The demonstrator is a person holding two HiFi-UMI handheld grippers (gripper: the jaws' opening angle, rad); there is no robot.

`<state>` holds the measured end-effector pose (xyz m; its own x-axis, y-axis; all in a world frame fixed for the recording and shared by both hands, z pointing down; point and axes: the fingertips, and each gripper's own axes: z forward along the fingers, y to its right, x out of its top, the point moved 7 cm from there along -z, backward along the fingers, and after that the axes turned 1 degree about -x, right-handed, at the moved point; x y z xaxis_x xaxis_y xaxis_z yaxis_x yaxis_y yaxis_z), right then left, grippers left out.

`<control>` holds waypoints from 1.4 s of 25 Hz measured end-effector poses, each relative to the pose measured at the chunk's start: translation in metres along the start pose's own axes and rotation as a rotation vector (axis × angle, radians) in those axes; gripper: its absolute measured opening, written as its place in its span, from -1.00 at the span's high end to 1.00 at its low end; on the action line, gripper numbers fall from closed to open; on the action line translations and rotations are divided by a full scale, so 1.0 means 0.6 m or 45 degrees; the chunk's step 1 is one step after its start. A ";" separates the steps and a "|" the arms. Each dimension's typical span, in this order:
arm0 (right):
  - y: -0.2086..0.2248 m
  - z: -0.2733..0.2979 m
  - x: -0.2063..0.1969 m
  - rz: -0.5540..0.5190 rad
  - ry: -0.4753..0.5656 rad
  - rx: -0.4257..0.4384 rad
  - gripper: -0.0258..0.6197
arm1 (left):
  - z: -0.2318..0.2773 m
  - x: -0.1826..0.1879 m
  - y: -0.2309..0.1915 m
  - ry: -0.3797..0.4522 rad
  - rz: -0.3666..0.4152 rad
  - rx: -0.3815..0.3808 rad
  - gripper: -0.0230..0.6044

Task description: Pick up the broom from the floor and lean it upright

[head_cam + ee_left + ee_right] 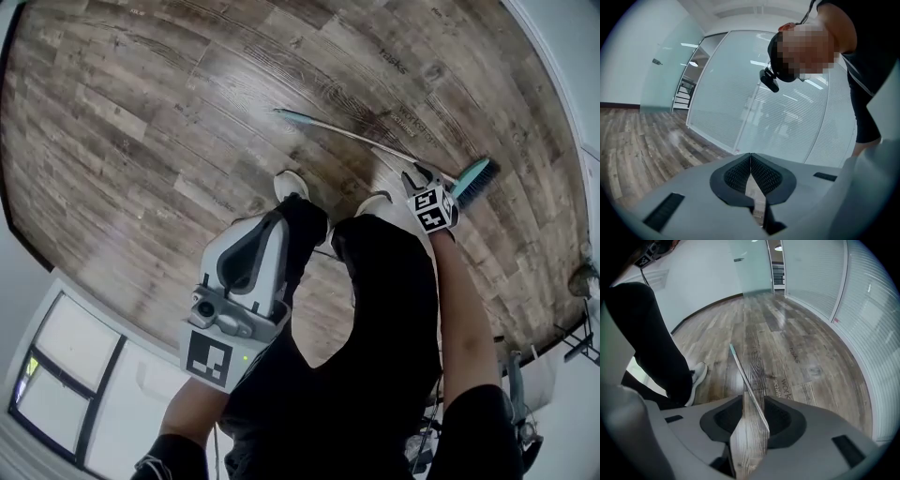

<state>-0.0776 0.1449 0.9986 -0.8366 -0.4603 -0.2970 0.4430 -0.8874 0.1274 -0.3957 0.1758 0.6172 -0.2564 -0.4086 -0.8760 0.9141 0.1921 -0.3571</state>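
Observation:
The broom (354, 135) lies flat on the wooden floor, its thin metal handle running from a teal tip at the left to the teal head with dark bristles (474, 181) at the right. My right gripper (416, 176) points steeply down over the handle close to the head. In the right gripper view the jaws (753, 400) stand apart and the handle (740, 369) runs through the gap between them, with no pad pressing on it. My left gripper (274, 225) hangs well above the floor by the person's legs. Its tips (751, 155) meet on nothing.
The person's white shoes (292, 182) (373, 201) stand just this side of the handle; one shoe (699, 373) shows left of the right jaws. Frosted glass partitions (764, 108) and a white wall (708, 277) bound the floor. Dark stands (579, 339) sit at the right edge.

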 end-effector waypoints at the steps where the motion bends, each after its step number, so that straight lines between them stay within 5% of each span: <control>1: 0.007 0.020 -0.009 -0.004 -0.005 -0.012 0.51 | 0.010 -0.008 -0.010 0.003 0.010 0.006 0.87; 8: 0.018 0.139 -0.044 0.060 0.047 0.014 0.51 | 0.071 -0.088 -0.054 -0.020 0.018 -0.070 0.87; 13: 0.002 0.201 -0.047 -0.137 0.014 0.088 0.51 | 0.097 -0.130 -0.073 -0.018 -0.118 -0.111 0.87; 20: -0.002 0.256 -0.069 -0.199 -0.078 0.080 0.51 | 0.103 -0.151 -0.075 -0.057 0.124 -0.170 0.87; 23: -0.001 0.272 -0.072 -0.219 -0.119 0.039 0.51 | 0.108 -0.158 -0.086 -0.065 0.120 -0.161 0.87; 29: 0.005 0.227 -0.052 -0.305 -0.196 0.020 0.63 | 0.089 -0.134 -0.093 -0.042 0.009 -0.080 0.87; 35: 0.014 0.092 -0.020 -0.203 -0.180 -0.065 0.66 | 0.041 -0.087 -0.024 -0.054 0.000 -0.086 0.87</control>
<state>-0.0816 0.1418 1.0556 -0.9327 -0.3159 -0.1738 0.3138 -0.9486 0.0404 -0.3876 0.1725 0.6762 -0.2414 -0.4459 -0.8619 0.8904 0.2515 -0.3794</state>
